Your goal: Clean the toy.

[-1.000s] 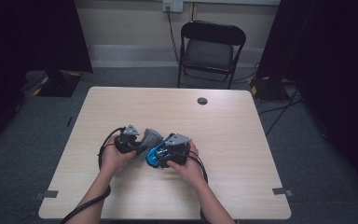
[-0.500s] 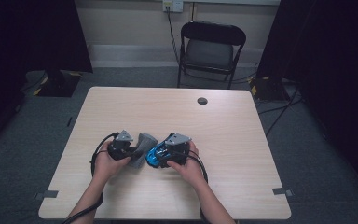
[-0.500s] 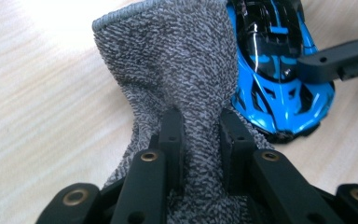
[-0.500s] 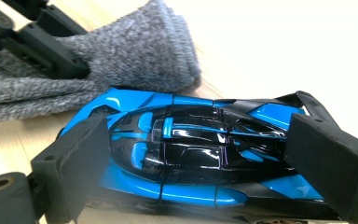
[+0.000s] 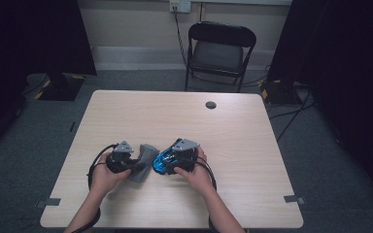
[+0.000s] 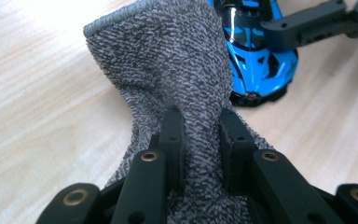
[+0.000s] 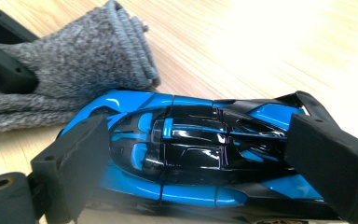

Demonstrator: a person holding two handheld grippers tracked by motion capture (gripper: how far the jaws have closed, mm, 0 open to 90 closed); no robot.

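A grey knitted sock lies bunched on the wooden table, and my left gripper is shut on its middle, the fabric pinched between both black jaws. In the high view the sock sits between the two hands, with the left gripper on its left side. A blue and black toy car is clamped lengthwise in my right gripper, one pad at each end. The car nearly touches the sock's cuff. From the left gripper view the car lies just past the sock.
A round cable hole marks the table's far side. A black folding chair stands behind the table, with cables on the floor to the right. Tape marks sit at the near corners. Both hands work close to the near edge.
My left hand has shifted left and toward the near edge, pulling the sock with it. The right hand and the car have stayed put.
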